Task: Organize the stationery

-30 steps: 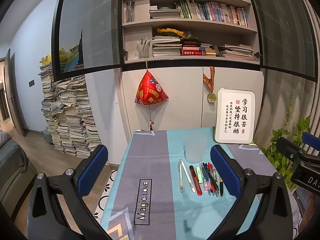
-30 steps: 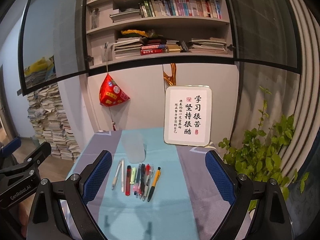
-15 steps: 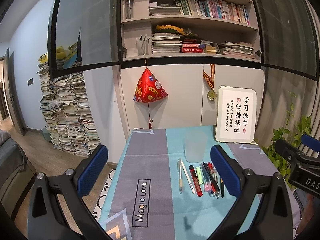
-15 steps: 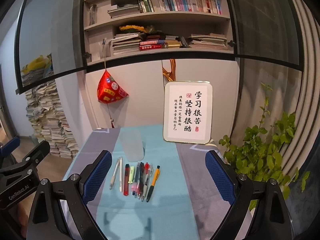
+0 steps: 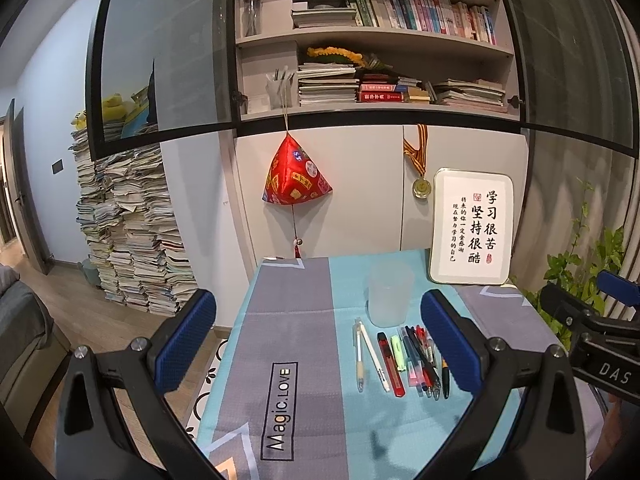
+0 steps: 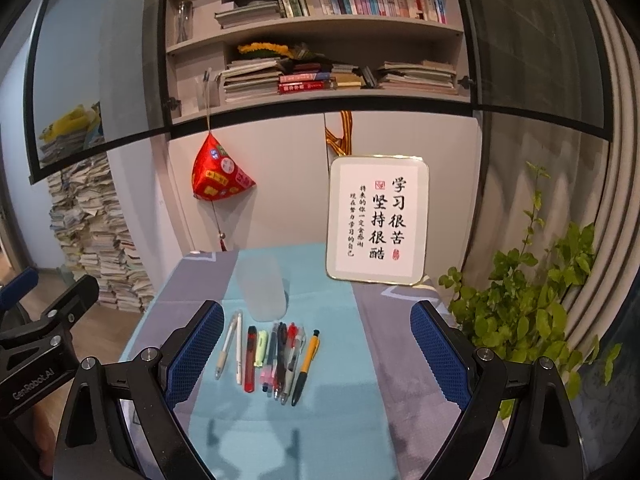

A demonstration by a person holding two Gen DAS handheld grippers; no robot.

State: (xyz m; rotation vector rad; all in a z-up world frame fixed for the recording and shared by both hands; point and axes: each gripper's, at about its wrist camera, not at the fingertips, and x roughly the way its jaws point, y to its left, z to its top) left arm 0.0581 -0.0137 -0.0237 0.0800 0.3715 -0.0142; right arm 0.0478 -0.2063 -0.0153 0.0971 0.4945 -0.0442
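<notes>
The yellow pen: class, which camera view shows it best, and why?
The right wrist view. There the yellow pen lies fully visible at the right end of the pen row. In the left wrist view, the left gripper's finger covers most of it; only its dark tip shows.

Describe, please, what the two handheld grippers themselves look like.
Both are alike. The left gripper and right gripper have black angular frames, silver bolts and textured blue finger pads. White lettering marks their sides: "GenRobot.AI" on the left, "DAS" on the right.

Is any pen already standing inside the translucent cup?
No, the translucent cup holds nothing, and the pens all lie flat on the cloth before it.
</notes>
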